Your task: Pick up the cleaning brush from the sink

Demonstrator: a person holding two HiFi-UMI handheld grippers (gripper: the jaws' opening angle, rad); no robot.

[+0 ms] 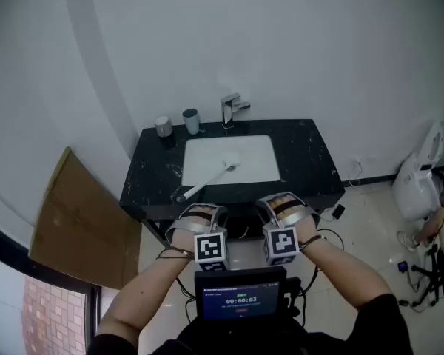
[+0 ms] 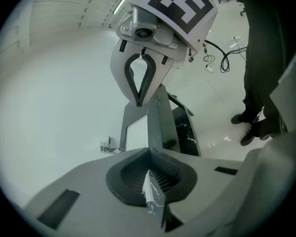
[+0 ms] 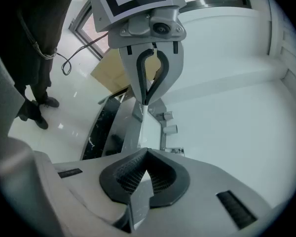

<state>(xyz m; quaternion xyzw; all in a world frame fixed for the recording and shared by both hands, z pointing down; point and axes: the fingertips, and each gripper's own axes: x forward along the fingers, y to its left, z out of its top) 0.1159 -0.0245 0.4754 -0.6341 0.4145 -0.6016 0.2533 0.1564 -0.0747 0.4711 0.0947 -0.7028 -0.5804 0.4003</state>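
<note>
Cleaning brush (image 1: 207,182) lies aslant: its white bristle head rests inside the sink (image 1: 260,152), and its long handle runs out over the near left rim, with the end on the black table (image 1: 311,161). Nothing touches it, so we judge the task to be at its very start, with the reach not yet made.

Apart from the brush head the sink holds nothing that we can see. At the back of the table, left of the tap (image 1: 233,109), two cups (image 1: 163,126) stand side by side; we cannot tell what is in them, if anything.

We hold both tools low in front of the table, well short of the brush. The left tongs (image 1: 201,211) have their jaws pressed together with nothing between them, and the right tongs (image 1: 285,202) are likewise fully closed and empty.

For the next move we reckon one pair of tongs must open, go forward and down over the rim, and close across the handle. The part lying on the table's edge looks easiest to reach. The handle is thin and smooth, so the grip should sit square across it or it may roll.
</note>
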